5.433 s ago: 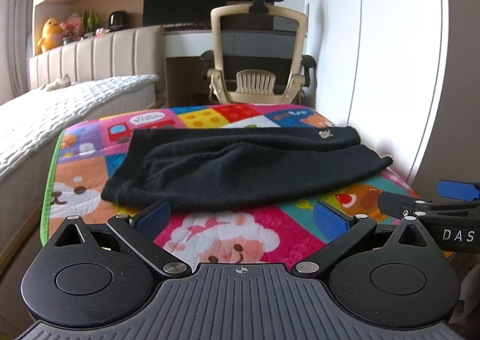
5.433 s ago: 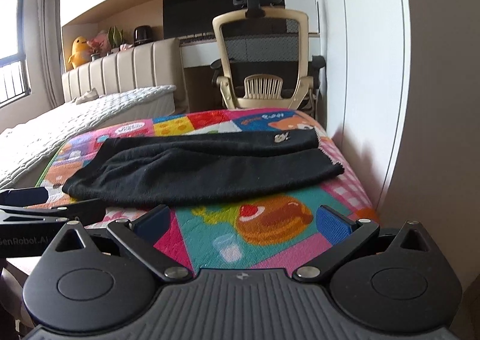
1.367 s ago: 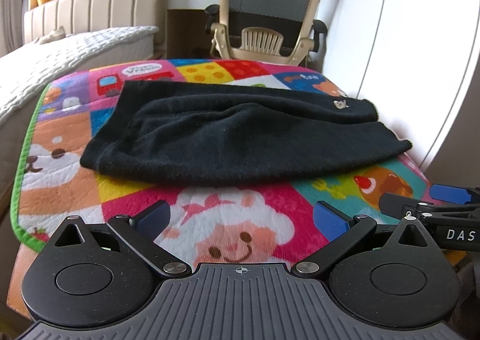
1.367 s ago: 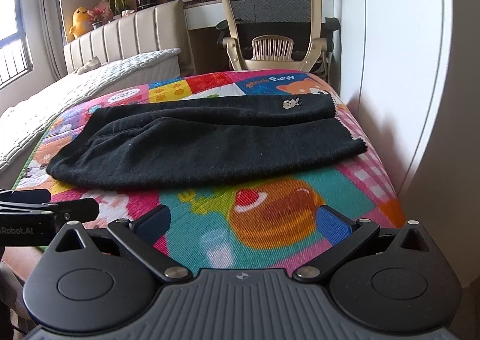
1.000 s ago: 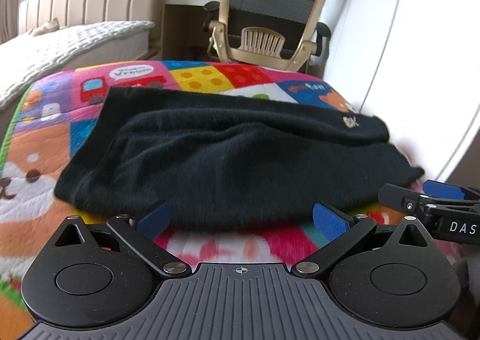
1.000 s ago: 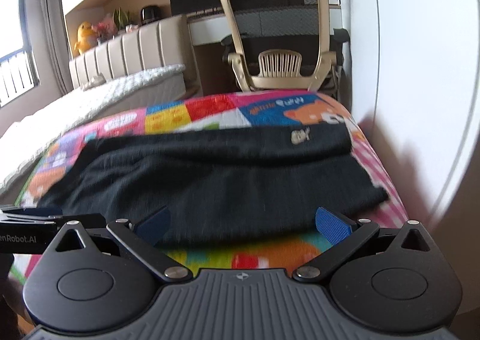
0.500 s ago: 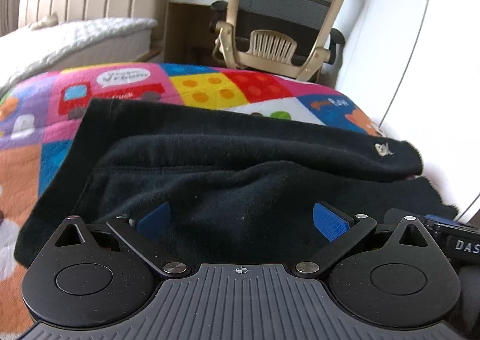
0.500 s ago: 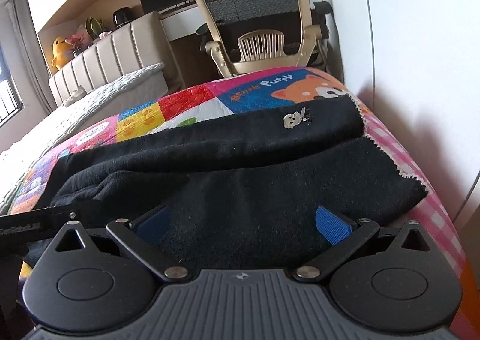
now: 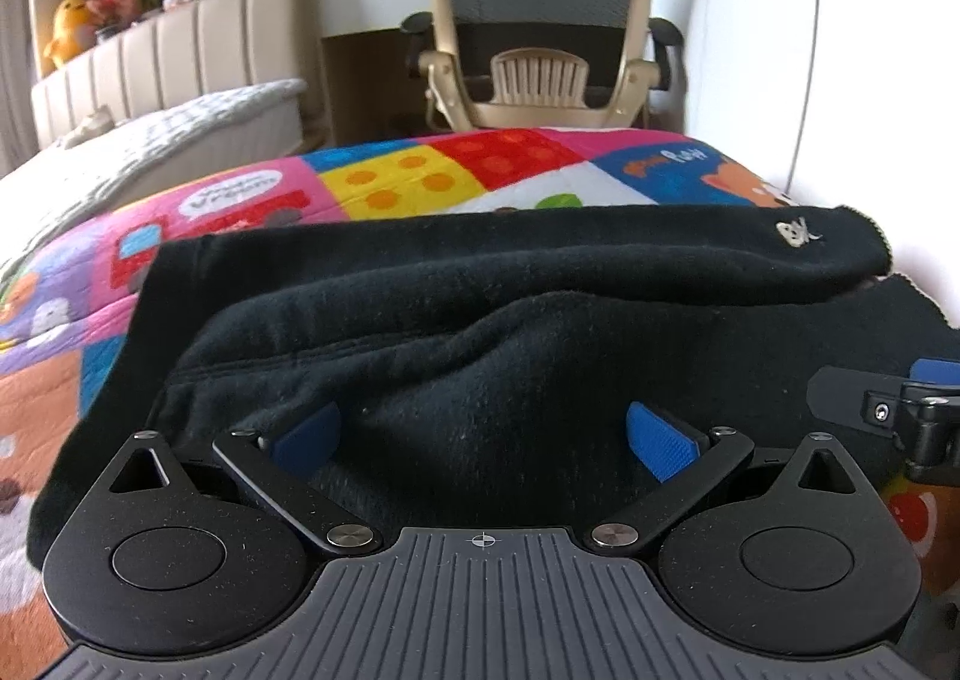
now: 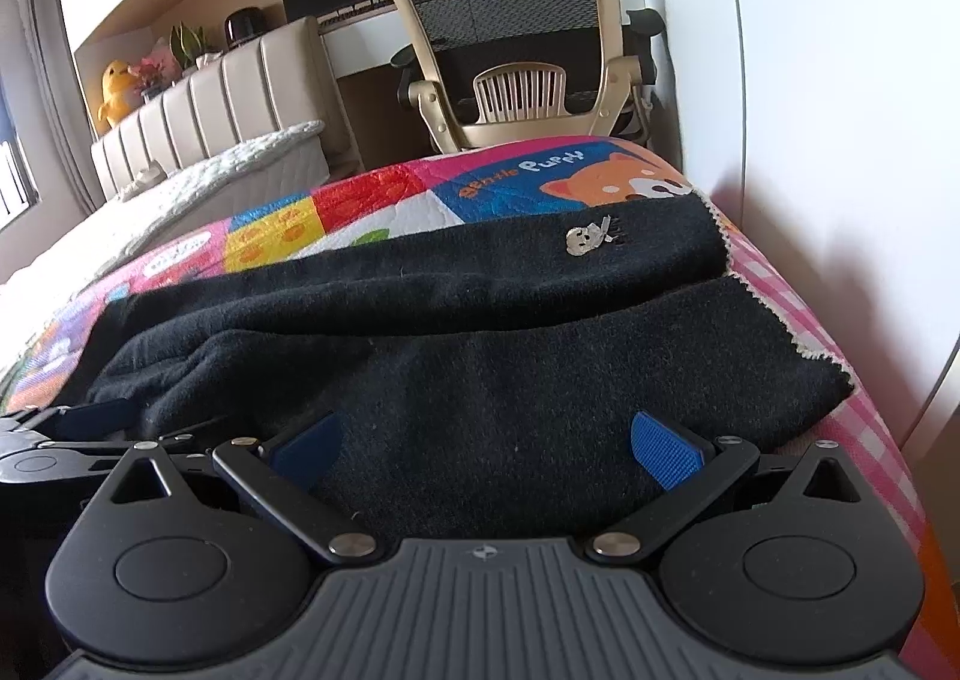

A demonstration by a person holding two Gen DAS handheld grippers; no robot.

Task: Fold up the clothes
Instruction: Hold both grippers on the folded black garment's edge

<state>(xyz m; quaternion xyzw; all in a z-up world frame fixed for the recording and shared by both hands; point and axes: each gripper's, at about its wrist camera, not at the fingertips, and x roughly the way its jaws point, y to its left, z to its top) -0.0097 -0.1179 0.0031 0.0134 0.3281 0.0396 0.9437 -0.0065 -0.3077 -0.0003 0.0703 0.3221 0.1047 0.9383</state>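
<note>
A black knit garment (image 9: 510,314) lies folded lengthwise across a colourful cartoon mat (image 9: 420,176); it also fills the right wrist view (image 10: 480,356), with a small white emblem (image 10: 591,236) near its right end. My left gripper (image 9: 483,440) is open, its blue pads low over the garment's near edge toward the left end. My right gripper (image 10: 486,449) is open over the near edge toward the right end. Each gripper shows at the side of the other's view. Neither holds cloth.
A beige office chair (image 9: 540,20) stands behind the mat. A bed with a white cover (image 9: 150,140) lies to the left. A white wall (image 10: 840,140) runs close along the mat's right side (image 10: 798,314).
Both grippers have moved forward and down from in front of the mat to just over the garment's near edge. Both have stayed open.
</note>
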